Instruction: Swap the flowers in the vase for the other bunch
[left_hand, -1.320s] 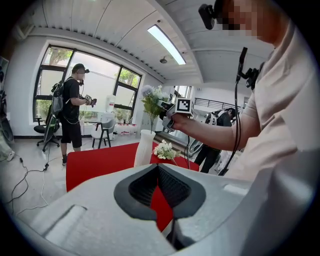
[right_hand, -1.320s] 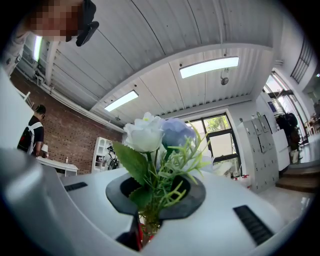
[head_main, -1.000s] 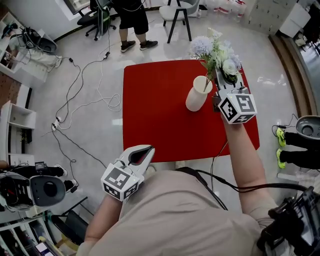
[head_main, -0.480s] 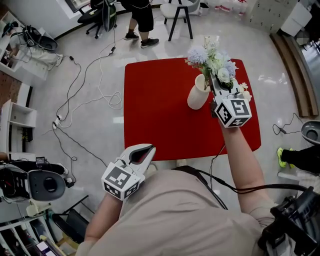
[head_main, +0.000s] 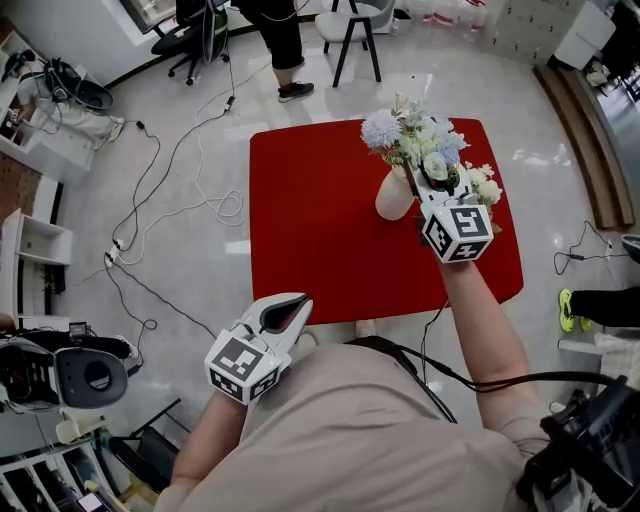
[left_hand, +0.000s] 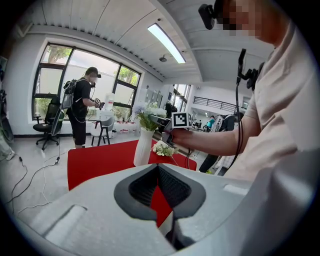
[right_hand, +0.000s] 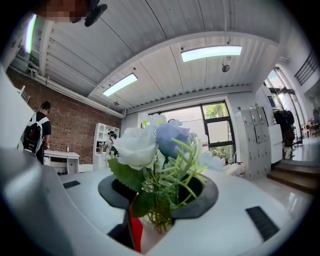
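A white vase (head_main: 393, 197) stands on the red table (head_main: 310, 230). A bunch of blue and white flowers (head_main: 408, 140) rises from its mouth. My right gripper (head_main: 420, 182) is just right of the vase at its rim. Its jaws have just been opening, and the green stems (right_hand: 161, 200) stand loosely between them, not pinched. The other bunch of small white flowers (head_main: 485, 186) lies on the table right of the vase, also seen in the left gripper view (left_hand: 164, 148). My left gripper (head_main: 296, 300) hangs shut and empty near my body, off the table's front edge.
A person (head_main: 268, 35) stands beyond the table's far edge beside a chair (head_main: 352, 28). Cables (head_main: 185, 170) trail over the floor at the left. Someone's shoe (head_main: 567, 309) shows at the right. A shelf unit (head_main: 30, 250) lines the left wall.
My right gripper has come down and left with the blue and white bunch, whose stems now sit deeper in the vase. The left gripper has stayed put.
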